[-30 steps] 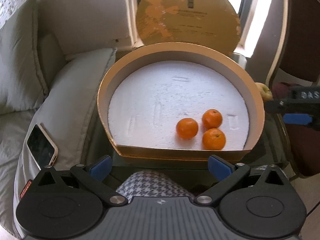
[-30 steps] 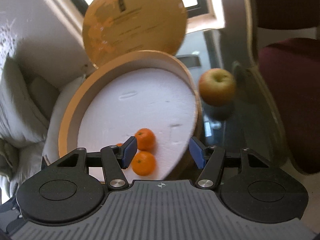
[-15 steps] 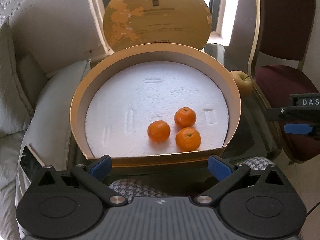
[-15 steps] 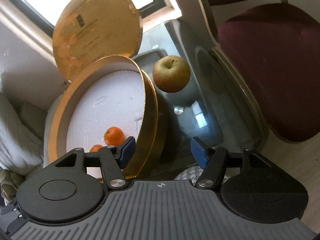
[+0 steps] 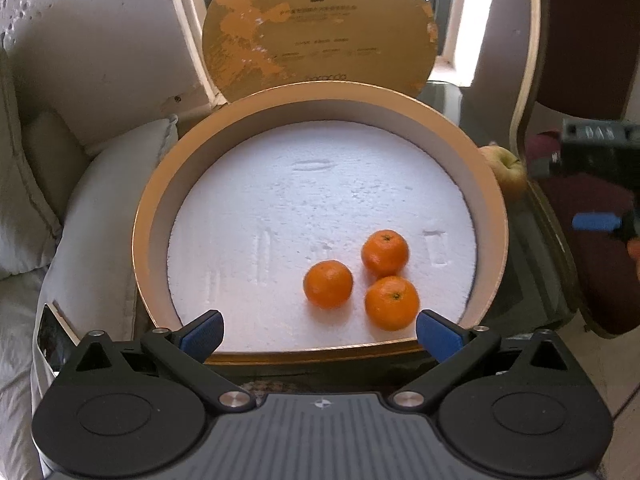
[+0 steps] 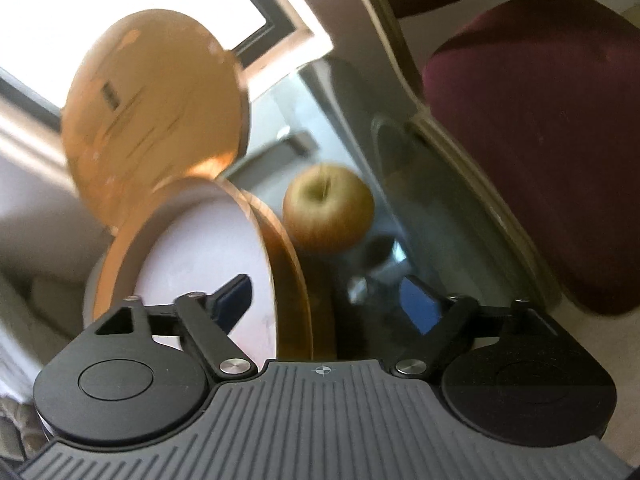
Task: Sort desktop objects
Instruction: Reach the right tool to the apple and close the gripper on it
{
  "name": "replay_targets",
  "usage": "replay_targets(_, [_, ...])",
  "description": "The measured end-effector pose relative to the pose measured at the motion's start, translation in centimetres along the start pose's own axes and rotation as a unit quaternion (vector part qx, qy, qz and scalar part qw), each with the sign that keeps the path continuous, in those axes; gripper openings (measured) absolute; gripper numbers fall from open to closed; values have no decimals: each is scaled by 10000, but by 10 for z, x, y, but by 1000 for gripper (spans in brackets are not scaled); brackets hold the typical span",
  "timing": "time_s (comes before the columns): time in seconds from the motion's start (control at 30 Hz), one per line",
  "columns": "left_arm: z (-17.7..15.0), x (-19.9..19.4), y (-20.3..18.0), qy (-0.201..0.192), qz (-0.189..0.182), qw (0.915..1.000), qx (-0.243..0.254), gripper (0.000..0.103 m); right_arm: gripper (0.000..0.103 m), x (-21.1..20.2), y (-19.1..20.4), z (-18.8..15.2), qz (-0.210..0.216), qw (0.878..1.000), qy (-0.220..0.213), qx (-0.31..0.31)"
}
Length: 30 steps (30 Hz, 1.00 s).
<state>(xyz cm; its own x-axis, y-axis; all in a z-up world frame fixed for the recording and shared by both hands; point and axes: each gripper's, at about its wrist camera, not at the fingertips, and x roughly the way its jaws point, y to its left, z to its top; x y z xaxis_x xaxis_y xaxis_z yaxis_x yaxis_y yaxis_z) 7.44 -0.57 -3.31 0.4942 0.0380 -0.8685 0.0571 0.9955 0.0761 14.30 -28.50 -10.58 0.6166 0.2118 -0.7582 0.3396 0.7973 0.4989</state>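
Note:
A round gold box (image 5: 148, 216) with a white foam floor holds three oranges (image 5: 328, 284) (image 5: 385, 253) (image 5: 391, 303) at its near right. My left gripper (image 5: 320, 334) is open at the box's near rim, nothing between its fingers. A yellow-green apple (image 6: 329, 213) sits on the glass table just right of the box; in the left wrist view the apple (image 5: 506, 170) peeks past the rim. My right gripper (image 6: 330, 304) is open, short of the apple and straddling the box's right wall (image 6: 292, 280). The right gripper (image 5: 596, 200) also shows at the left wrist view's right edge.
The box's round lid (image 5: 318, 28) leans upright against the window behind it. A dark red chair (image 6: 532, 120) stands right of the glass table (image 6: 420, 216). Pale cushions (image 5: 96, 216) lie to the left, with a phone (image 5: 52, 330) on them.
The right gripper has swung right and closer to the apple, which now sits ahead of its fingers. The left gripper has shifted so the box looks more centred.

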Motion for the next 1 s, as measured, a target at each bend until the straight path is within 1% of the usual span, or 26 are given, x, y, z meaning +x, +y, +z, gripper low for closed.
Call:
replay_targets(0.07, [3,4,3,36,11,10000,-26,102,89,17,4,16,-199,9997,-52,95])
replay_targets(0.13, [6,8,7,72,21,10000,-62,102,89,33,6,29,-308,9994,15,179])
replay_targets(0.2, [8,12,10,115,27,9999,-106,102,89,47,7,37,-361,9988,76,317])
replay_targets(0.3, [9,17,14,160,22,9998,-153,102,89,67,10,45,-550,9975,145,412])
replay_targets(0.57, [10,26,17,283,-11,9993,-224,102,89,101,13,54,-770,9945,329,626])
replay_targets(0.7, [10,28,18,306,-22,9992,-254,102,89,111,19,56,-897,9935,421,563])
replay_targets(0.73, [10,29,18,313,-27,9992,-260,102,89,115,21,57,-910,9930,505,566])
replay_targets(0.8, [9,29,19,320,-33,9991,-271,102,88,119,22,56,-1008,9917,574,563])
replay_targets(0.83, [9,30,19,323,-35,9991,-277,102,88,121,23,56,-1036,9914,574,552])
replay_targets(0.9, [8,30,20,332,-36,9990,-292,102,84,124,24,56,-1114,9909,542,530])
replay_targets(1.0, [7,31,23,346,-19,9988,-336,102,83,125,24,55,-1130,9912,504,463])
